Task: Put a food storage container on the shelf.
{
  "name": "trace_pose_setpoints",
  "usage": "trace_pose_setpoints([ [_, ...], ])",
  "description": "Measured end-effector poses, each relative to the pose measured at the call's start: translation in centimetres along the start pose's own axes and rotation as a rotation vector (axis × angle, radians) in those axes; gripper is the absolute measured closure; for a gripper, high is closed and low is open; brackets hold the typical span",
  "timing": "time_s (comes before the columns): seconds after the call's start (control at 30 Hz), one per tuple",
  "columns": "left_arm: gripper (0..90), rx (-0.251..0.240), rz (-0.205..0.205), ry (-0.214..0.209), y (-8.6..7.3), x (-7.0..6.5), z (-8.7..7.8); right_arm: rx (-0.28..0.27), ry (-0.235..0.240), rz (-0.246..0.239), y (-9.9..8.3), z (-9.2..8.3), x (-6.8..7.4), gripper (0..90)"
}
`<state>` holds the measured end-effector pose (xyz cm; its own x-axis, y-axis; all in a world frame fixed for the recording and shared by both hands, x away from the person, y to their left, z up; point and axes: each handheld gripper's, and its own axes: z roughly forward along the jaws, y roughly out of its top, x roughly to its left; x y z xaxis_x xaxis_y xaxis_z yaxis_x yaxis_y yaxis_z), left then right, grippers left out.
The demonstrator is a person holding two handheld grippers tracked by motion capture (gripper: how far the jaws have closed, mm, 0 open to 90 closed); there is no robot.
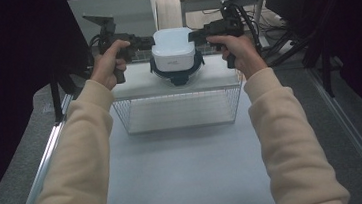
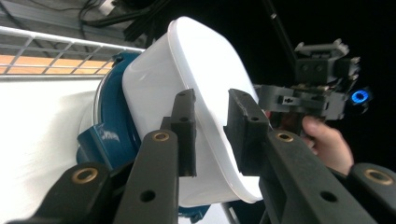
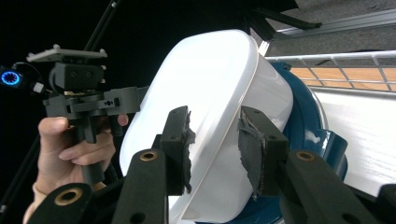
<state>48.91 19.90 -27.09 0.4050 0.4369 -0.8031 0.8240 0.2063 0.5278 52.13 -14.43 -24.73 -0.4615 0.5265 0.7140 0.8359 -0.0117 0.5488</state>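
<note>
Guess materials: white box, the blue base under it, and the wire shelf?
White box: looks like glossy moulded plastic, going by its smooth rounded corners and soft sheen. Blue base: probably hard plastic too, with sharp glossy highlights on its curved side. Wire shelf: likely metal, thin pale welded grid rods under a flat white top; coating unclear.

Cream-coloured long sleeves [image 1: 81,157] are worn on both forearms, rising from the bottom of the high view. Each hand-held gripper is built of matte black plastic: the left hand-held gripper [image 2: 212,133] shows brass-ringed pivot holes and squared pads, the right hand-held gripper [image 3: 215,149] frayed pad edges. A blue light ring [image 2: 359,96] is seen at the right of the left gripper view.
</note>
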Motion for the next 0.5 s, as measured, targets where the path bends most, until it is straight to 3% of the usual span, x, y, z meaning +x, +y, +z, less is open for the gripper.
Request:
trace_pose_setpoints([
  [0.07, 70.3, -0.004, 0.035, 0.037, -0.2, -0.5, 0.0, -0.005, -0.003, -0.006, -0.1, 0.0, 0.1, 61.6],
  [0.17, 54.9, -0.041, 0.085, 0.072, -0.5, -1.3, -0.5, -0.022, -0.033, -0.045, -0.4, -0.1, 0.9, 42.5],
  [0.27, 46.8, -0.088, 0.207, 0.186, -1.6, -2.9, -1.8, -0.076, -0.071, -0.131, -0.8, -1.0, 1.9, 33.3],
  [0.43, 34.2, -0.098, 0.328, 0.234, -4.4, -4.4, -3.9, -0.092, -0.076, -0.306, -3.1, -3.7, 3.4, 27.7],
  [0.47, 32.7, -0.091, 0.365, 0.264, -5.3, -4.5, -4.4, -0.092, -0.073, -0.329, -3.6, -4.1, 3.6, 26.9],
  [0.5, 31.2, -0.09, 0.378, 0.284, -6.0, -4.5, -4.7, -0.09, -0.067, -0.366, -4.5, -4.7, 3.8, 26.0],
])
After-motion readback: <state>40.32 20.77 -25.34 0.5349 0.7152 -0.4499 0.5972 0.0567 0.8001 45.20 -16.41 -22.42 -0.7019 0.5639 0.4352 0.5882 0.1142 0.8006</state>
